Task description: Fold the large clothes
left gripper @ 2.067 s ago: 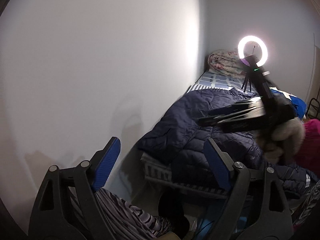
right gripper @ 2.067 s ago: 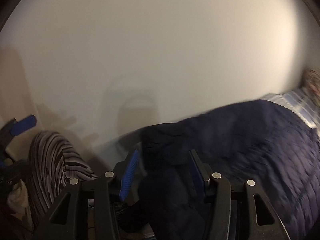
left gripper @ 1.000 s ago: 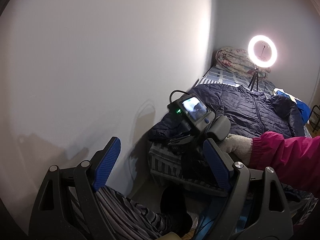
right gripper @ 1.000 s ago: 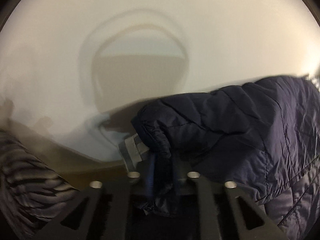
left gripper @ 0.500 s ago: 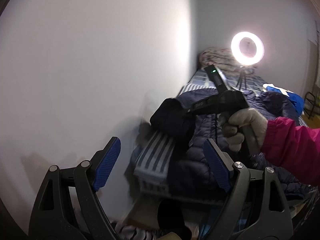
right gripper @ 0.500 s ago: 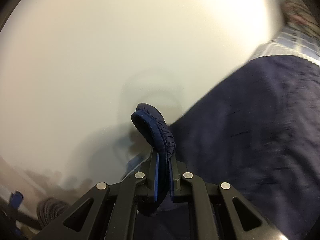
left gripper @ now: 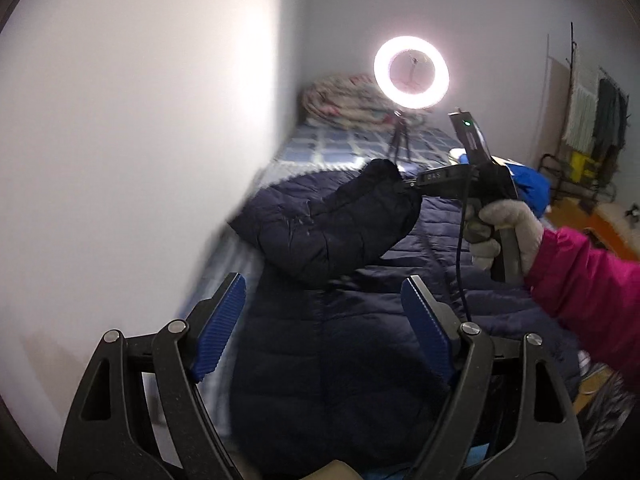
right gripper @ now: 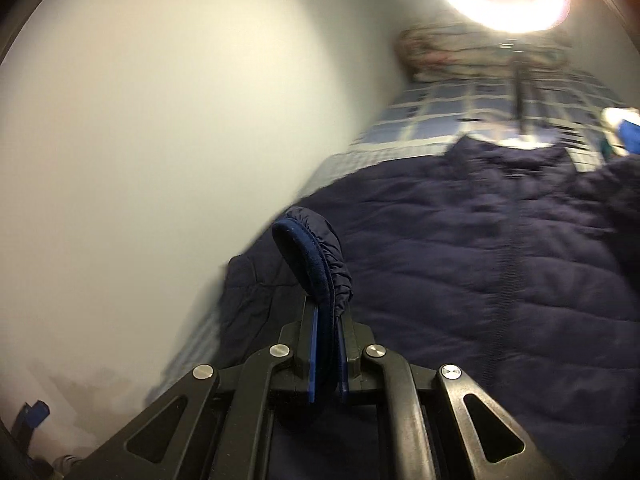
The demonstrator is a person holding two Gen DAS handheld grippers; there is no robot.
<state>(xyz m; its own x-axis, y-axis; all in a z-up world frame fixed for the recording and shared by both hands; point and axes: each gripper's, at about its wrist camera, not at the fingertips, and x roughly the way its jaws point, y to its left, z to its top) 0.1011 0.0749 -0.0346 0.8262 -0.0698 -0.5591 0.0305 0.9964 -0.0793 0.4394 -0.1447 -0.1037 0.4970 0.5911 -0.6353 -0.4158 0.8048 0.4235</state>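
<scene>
- Right claw clenched on sleeve cuff of navy puffer jacket, lifted above body spread on bed.
- Left claw released, hovering over hem.
- Carry sleeve across chest, lay flat, release only once settled; avoid dragging body.

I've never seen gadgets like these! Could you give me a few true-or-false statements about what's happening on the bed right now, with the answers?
1. The right tool is clamped on the sleeve cuff of the navy puffer jacket. True.
2. The left tool grips the jacket's hem. False: its jaws stand wide apart, holding nothing.
3. A lit ring light stands on the bed. True.
4. The sleeve lies flat against the wall. False: it is lifted over the jacket's body.
5. The person's arm wears a green sleeve. False: it is pink.
</scene>
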